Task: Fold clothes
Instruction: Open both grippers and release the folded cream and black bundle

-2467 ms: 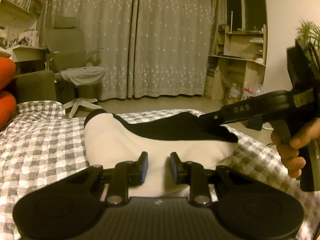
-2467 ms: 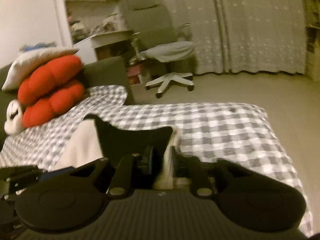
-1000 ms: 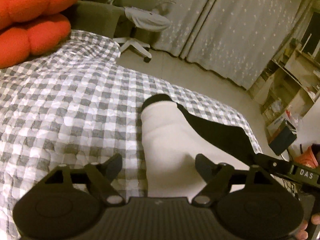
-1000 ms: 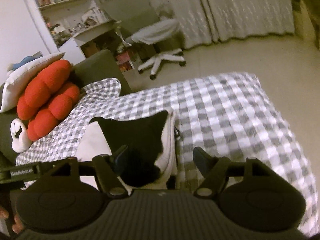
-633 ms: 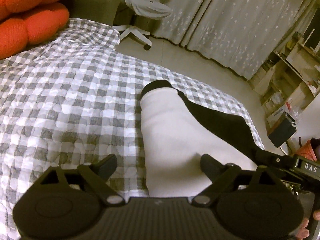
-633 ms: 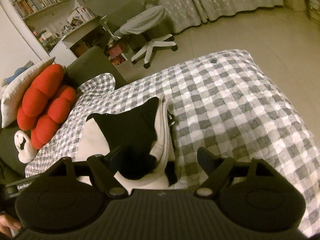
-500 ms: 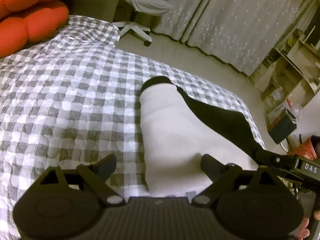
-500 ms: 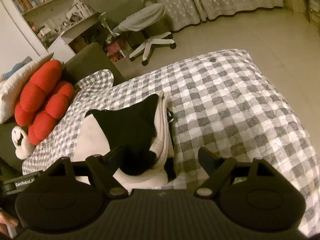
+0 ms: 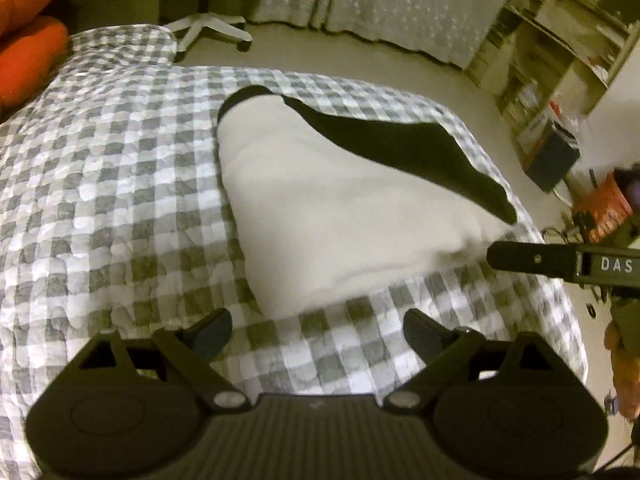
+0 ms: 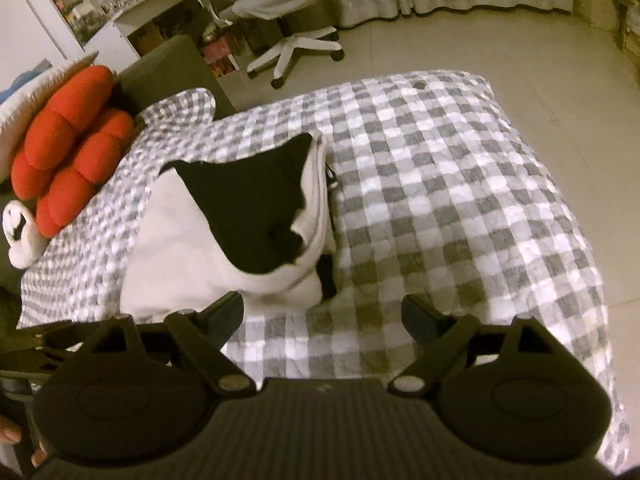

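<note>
White-and-black garment (image 9: 332, 204) lying folded on checked quilt (image 9: 100, 184), toward its near right edge, nothing gripping it. Left gripper (image 9: 318, 330) hovering just short of bundle, jaws spread wide, empty. Right gripper (image 10: 322, 314) jaws opening, nothing between them, left fingertip (image 10: 226, 308) overlapping garment's near corner. Risk, as judged: top layers looking loose at right side, so stray fingertip snagging edge could be dragging fold open or nudging bundle toward quilt edge.

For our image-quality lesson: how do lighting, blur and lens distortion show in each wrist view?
Left wrist view: dim yellowish light, motion blur smearing the shelves, fisheye bending the checkered blanket. Right wrist view: same warm cast, folded garment slightly soft, dark vignette in the corners, floor curving at the edges.
</note>
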Available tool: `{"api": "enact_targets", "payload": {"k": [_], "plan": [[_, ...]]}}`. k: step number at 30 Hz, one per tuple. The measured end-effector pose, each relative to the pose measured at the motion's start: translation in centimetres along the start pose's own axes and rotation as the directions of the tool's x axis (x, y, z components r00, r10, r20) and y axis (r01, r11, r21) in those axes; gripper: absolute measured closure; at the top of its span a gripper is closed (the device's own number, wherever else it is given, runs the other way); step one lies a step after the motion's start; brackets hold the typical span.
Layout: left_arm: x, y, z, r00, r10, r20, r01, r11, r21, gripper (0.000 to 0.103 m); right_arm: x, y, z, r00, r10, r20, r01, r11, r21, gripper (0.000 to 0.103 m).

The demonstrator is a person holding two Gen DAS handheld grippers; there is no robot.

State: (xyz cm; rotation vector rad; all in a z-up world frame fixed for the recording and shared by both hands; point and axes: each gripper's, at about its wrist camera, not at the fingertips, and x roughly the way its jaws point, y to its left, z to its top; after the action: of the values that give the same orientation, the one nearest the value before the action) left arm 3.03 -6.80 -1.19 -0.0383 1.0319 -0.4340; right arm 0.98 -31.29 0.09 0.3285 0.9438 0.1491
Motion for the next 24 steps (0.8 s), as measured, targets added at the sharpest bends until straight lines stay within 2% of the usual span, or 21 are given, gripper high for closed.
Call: {"api": "enact_targets", "payload": {"k": [8, 12, 16, 19, 24], "plan": [[0.8, 0.8, -0.5, 0.997, 0.008, -0.075, -0.009, 1.0, -0.006, 0.006, 0.0, -0.4, -0.3, 0.996, 0.073, -0.049, -0.071, 0.997, 0.028, 0.007], [0.9, 1.0, -0.5, 0.996, -0.027, -0.084, 0.027, 1.0, 0.002, 0.001, 0.3, 0.0, -0.2, 0.993, 0.096, -0.063, -0.094, 0.995, 0.029, 0.005], [0.9, 1.7, -0.2, 0.994, -0.073, -0.077, 0.074, 0.997, 0.001, 0.001, 0.7, 0.0, 0.0, 0.991, 0.108, -0.074, -0.105, 0.994, 0.04, 0.005], [0.8, 2.9, 0.3, 0.989, -0.125, -0.076, 0.122, 0.992, -0.035, 0.001, 1.0, -0.5, 0.1, 0.988, 0.142, -0.069, -0.137, 0.988, 0.074, 0.005], [0.8, 5.1, 1.1, 0.962, -0.26, -0.088, 0.247, 0.959, -0.138, 0.001, 1.5, -1.9, 0.4, 0.974, 0.222, -0.052, -0.21, 0.963, 0.17, 0.005]]}}
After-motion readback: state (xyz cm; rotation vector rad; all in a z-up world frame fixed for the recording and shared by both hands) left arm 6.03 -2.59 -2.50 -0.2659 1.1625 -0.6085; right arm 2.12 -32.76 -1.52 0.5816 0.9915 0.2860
